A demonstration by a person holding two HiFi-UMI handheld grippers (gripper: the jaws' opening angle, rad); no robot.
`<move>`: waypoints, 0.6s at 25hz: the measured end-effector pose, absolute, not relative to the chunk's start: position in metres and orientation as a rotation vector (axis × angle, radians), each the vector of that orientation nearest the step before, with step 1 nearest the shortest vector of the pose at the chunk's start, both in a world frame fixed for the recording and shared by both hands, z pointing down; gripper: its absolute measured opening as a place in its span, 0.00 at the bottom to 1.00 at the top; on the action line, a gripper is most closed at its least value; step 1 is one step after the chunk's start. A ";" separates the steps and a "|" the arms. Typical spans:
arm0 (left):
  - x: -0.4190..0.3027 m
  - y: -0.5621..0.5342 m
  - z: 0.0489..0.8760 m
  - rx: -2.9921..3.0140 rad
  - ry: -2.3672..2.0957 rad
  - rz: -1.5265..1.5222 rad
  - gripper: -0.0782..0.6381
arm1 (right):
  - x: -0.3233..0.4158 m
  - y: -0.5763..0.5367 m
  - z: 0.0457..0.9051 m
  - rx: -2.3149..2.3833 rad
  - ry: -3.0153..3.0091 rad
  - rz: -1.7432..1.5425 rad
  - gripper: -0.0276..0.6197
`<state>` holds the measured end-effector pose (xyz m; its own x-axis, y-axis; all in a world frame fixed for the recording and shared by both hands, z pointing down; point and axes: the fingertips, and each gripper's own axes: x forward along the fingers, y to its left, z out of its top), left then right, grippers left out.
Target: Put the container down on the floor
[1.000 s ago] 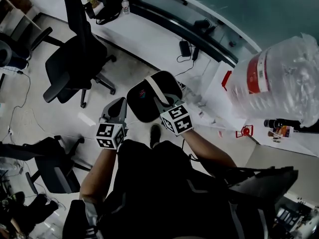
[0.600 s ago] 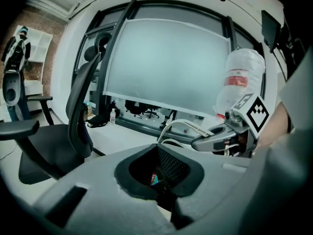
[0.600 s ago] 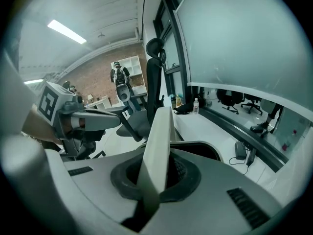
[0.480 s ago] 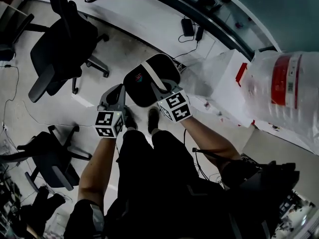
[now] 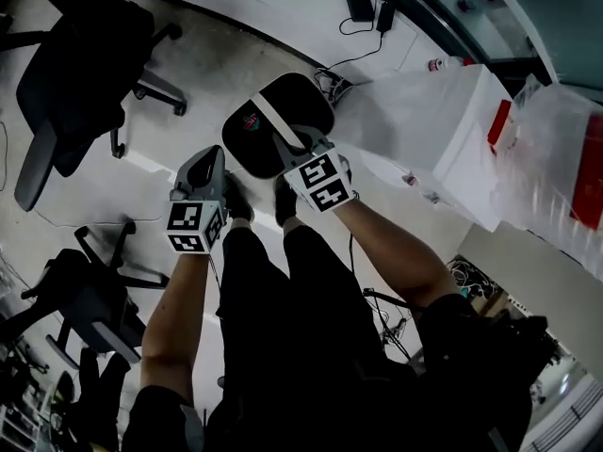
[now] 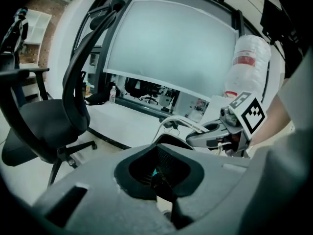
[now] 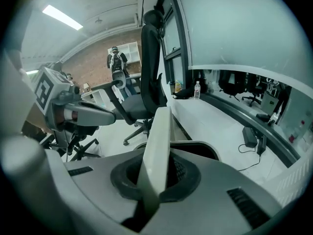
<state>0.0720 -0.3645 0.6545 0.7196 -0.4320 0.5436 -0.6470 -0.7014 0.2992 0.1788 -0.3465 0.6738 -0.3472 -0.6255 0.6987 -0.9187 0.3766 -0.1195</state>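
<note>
By shoes, R gripper jaws clamp container handle, L gripper jaws together; lid logo unreadable.

The container is a black, rounded tub with a white strap handle across its top. It hangs tilted just ahead of the right tool, whose jaws are closed on this handle.
</note>
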 end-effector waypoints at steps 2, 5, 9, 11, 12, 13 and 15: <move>0.074 -0.366 0.674 2.455 -0.796 0.620 0.12 | 0.177 -0.349 0.693 1.331 -2.070 0.704 0.05; 0.075 -0.369 0.699 2.437 -0.777 0.625 0.12 | 0.174 -0.350 0.719 1.333 -2.052 0.726 0.05; 0.075 -0.375 0.731 2.407 -0.779 0.634 0.12 | 0.177 -0.350 0.754 1.337 -2.029 0.756 0.05; 0.075 -0.375 0.746 2.405 -0.766 0.658 0.12 | 0.178 -0.350 0.769 1.341 -2.016 0.769 0.05; 0.075 -0.375 0.754 2.404 -0.758 0.671 0.12 | 0.179 -0.350 0.777 1.343 -2.010 0.775 0.05; 0.075 -0.375 0.761 2.403 -0.751 0.683 0.12 | 0.179 -0.351 0.784 1.345 -2.004 0.780 0.05; 0.075 -0.376 0.776 2.397 -0.740 0.699 0.12 | 0.180 -0.353 0.799 1.347 -1.994 0.789 0.05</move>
